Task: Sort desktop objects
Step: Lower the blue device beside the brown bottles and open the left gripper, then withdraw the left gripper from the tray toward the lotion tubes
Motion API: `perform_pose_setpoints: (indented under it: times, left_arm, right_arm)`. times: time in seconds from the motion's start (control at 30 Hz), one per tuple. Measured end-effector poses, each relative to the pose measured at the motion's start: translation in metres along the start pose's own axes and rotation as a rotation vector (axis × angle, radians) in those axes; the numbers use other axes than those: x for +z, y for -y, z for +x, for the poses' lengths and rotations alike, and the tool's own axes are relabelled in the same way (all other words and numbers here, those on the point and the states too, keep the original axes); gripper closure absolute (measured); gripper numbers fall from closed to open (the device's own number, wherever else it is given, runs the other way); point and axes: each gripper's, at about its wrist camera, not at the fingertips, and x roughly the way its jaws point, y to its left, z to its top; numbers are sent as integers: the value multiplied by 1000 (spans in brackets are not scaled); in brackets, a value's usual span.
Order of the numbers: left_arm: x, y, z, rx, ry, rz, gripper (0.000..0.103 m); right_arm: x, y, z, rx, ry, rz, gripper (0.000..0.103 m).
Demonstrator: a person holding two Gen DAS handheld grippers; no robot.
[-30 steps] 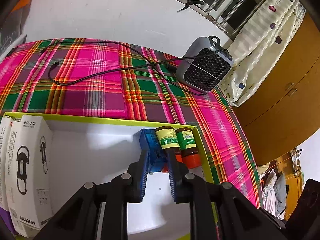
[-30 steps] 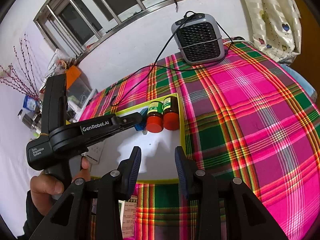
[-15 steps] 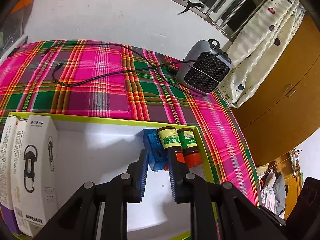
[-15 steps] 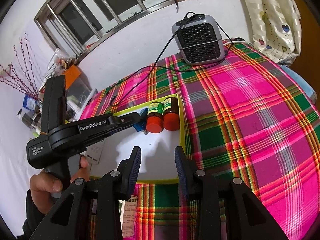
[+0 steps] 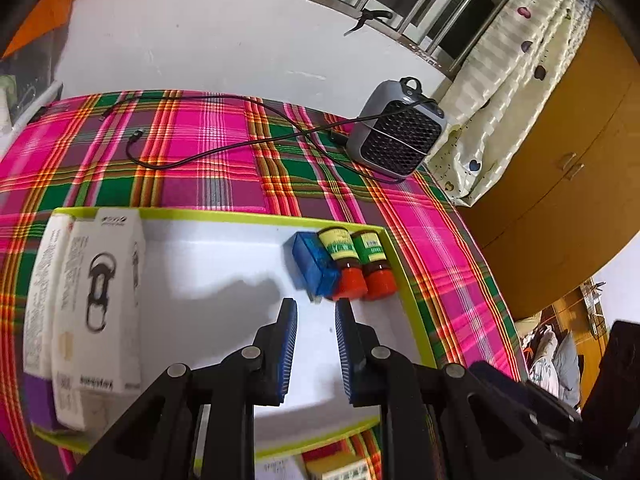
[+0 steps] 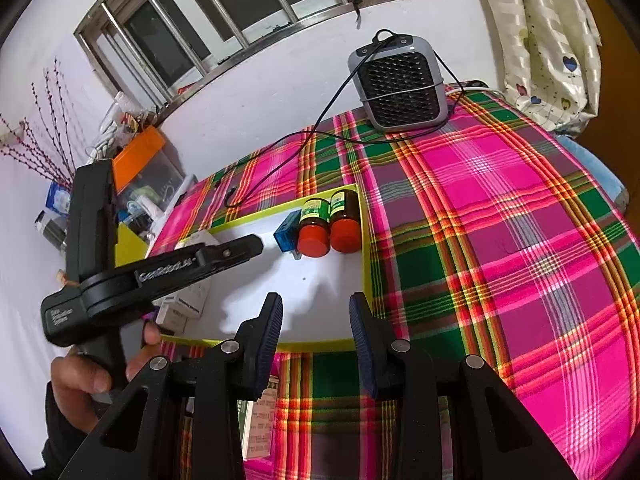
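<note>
Inside the yellow-rimmed tray [image 5: 224,213] on the plaid desk [image 6: 500,216], the blue box [image 5: 314,264] lies beside two red-capped bottles [image 5: 356,264], just ahead of the left gripper [image 5: 315,314], jaws narrow and empty. The right gripper [image 6: 316,306] jaws stand apart, empty.

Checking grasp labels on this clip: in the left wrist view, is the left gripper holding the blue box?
No. The left gripper has nothing between its fingers, and the blue box lies apart from it in the tray beside two bottles.
</note>
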Motion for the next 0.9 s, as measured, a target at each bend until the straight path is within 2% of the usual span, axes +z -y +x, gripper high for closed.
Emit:
perform_pose_setpoints:
  times: [0.37, 0.6, 0.9]
  left_arm:
    - [-33, 9, -39, 13, 46, 60, 84]
    - [-65, 12, -68, 49, 86, 105, 84]
    - [-87, -5, -90, 97, 121, 73, 84]
  right_arm:
    - [-11, -10, -6, -5, -3, -43, 67]
    - [-25, -27, -15, -10, -11, -111, 67]
    - [-40, -38, -13, 3, -45, -152, 67]
